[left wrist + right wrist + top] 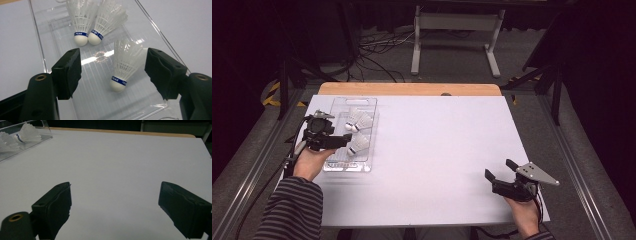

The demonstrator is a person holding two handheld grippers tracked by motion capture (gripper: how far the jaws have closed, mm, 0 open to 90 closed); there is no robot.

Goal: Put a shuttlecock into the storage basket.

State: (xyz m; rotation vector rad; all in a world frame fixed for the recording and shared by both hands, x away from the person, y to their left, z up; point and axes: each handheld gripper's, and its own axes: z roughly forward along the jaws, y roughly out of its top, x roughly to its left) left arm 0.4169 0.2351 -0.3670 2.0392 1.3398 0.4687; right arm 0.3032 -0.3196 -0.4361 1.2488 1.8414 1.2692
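A clear plastic tray lies at the table's left side with three white shuttlecocks in it. In the left gripper view two shuttlecocks lie side by side at the tray's far end, cork ends toward me. The third shuttlecock lies nearer, between and below my jaws, touching neither pad. My left gripper hovers open over the tray. My right gripper rests open near the front right of the table, nothing between its fingers.
The white table top has a wooden strip along its far edge. In the right gripper view the tray's corner and a shuttlecock sit far off at upper left. Cables and a metal stand lie on the floor beyond.
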